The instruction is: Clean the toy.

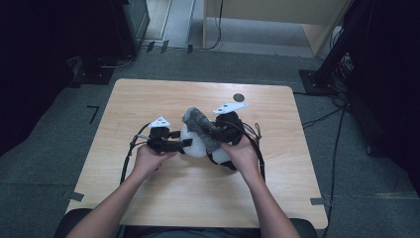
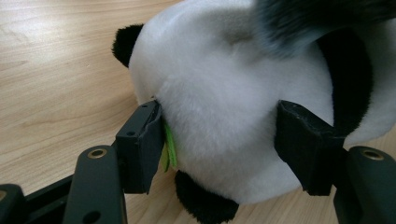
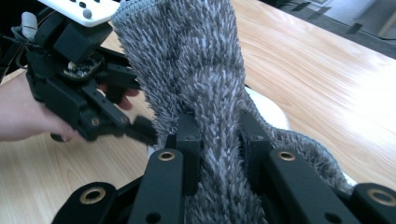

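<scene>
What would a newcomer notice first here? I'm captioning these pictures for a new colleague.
The white-and-black panda plush at the table's centre, clamped between the jaws of the left hand-held gripper. Over it hangs a shaggy grey cloth, pinched in the right hand-held gripper.

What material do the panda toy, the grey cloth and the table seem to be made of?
Panda toy: probably soft plush; short, dense white and black pile with a matte look, dented by the left gripper.
Grey cloth: likely microfibre or chenille; long shaggy tufts, pinched in the right gripper.
Table: looks like light wood or wood-pattern laminate; visible grain and a smooth, slightly glossy surface.
</scene>
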A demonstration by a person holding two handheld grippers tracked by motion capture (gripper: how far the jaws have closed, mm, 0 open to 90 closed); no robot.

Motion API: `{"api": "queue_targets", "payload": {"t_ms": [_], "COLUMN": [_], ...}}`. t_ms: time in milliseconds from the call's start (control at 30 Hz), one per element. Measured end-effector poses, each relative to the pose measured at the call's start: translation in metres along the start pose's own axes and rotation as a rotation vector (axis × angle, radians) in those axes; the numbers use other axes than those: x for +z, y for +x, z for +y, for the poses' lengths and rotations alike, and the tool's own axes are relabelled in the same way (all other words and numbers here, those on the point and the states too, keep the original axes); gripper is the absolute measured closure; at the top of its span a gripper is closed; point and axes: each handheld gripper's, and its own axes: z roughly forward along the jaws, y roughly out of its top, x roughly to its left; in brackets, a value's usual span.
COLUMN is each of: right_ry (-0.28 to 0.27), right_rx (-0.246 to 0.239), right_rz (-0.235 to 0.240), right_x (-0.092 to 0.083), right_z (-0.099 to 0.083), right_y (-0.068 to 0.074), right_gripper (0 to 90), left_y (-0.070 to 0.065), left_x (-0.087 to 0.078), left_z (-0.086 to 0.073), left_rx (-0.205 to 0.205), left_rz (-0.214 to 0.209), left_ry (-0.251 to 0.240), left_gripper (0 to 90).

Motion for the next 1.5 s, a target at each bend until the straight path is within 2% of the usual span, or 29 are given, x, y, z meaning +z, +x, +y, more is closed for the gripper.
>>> {"api": "queue_targets", "payload": {"t_ms": [100,200,333,567,733,800,1067,1267,1500], "right_ry": [0.013,0.061,0.071,0.069,0.054,0.049,0.017,0.01,0.007], "right_rx": [-0.014,-0.021,-0.014,-0.005,0.017,0.018,0.082,0.113,0.163], "right_rz": [0.017,0.028,0.045,0.016,-0.001,-0.015,-0.06,-0.092,-0.129], "right_x": [0.018,0.033,0.037,0.018,-0.005,-0.013,-0.045,-0.061,-0.073], "right_z": [0.005,0.0,-0.011,-0.019,-0.031,-0.035,-0.051,-0.065,-0.079], "right_y": [0.003,0.007,0.006,-0.001,-0.009,-0.01,-0.024,-0.03,-0.044], "right_gripper": [75.2,75.1,75.1,74.8,74.7,74.7,74.2,73.9,73.7], "left_y": [-0.001,-0.002,-0.001,-0.001,0.0,0.0,0.0,0.0,0.0], "left_x": [0.0,0.0,0.0,0.001,0.002,0.002,0.002,0.002,0.002], "left_z": [-0.001,-0.001,-0.002,-0.001,-0.001,-0.001,0.001,0.001,0.001], "left_rx": [0.004,-0.003,-0.009,-0.007,-0.026,-0.019,0.001,-0.002,-0.003], "left_rz": [0.008,0.01,0.007,0.004,-0.011,-0.01,-0.006,-0.01,-0.011], "left_ry": [-0.003,-0.006,-0.003,0.006,0.004,0.004,0.015,0.021,0.017], "left_gripper": [34.7,34.7,34.9,34.9,34.6,34.5,34.5,34.5,34.5]}}
